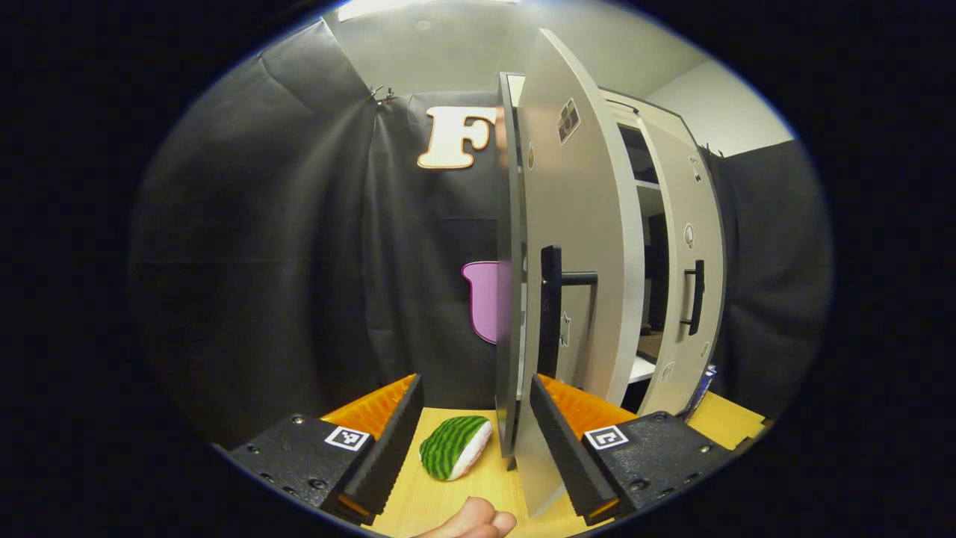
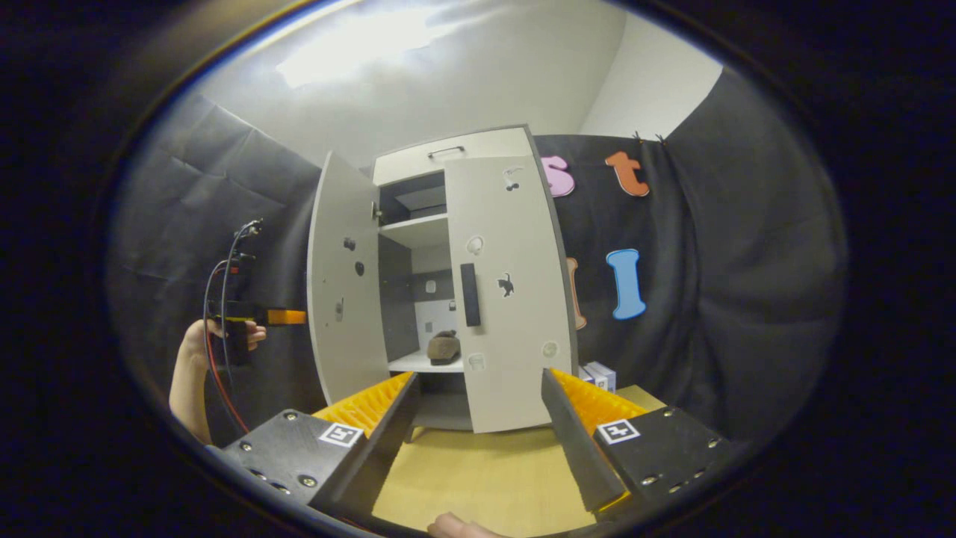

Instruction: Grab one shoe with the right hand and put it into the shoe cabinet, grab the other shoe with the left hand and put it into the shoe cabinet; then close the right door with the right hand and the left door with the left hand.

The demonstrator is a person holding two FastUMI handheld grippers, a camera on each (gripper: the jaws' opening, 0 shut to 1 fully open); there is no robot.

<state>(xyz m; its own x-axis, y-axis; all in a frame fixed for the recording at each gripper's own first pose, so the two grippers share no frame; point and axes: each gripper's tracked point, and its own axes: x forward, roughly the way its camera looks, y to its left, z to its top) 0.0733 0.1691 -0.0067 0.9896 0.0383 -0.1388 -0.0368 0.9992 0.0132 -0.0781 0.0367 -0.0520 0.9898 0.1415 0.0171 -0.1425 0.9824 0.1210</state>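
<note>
Standing edge-on ahead of left hand-held gripper point(image 1: 474, 441), left door point(image 1: 575, 246) sat between its parted, empty fingers, long axis upright. Right hand-held gripper point(image 2: 478, 441) gaped empty before right door point(image 2: 511, 299). Shoe point(image 2: 444, 347) lay on cabinet shelf point(image 2: 414, 365).

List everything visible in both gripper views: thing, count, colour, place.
shoe cabinet: 1, light grey, on the table against the booth wall
left door: 1, light grey, swung open; seen edge-on with a black handle in the left gripper view
right door: 1, light grey, black handle, near closed
shoe: 1, brown, on a cabinet shelf
watermelon-slice toy: 1, green and white, on the table by the left door
small boxes: count unclear, white, right of the cabinet
table: 1, light wood
left gripper: open, at the left door's edge
right gripper: open, facing the cabinet
hand: 1, holding the left gripper
</note>
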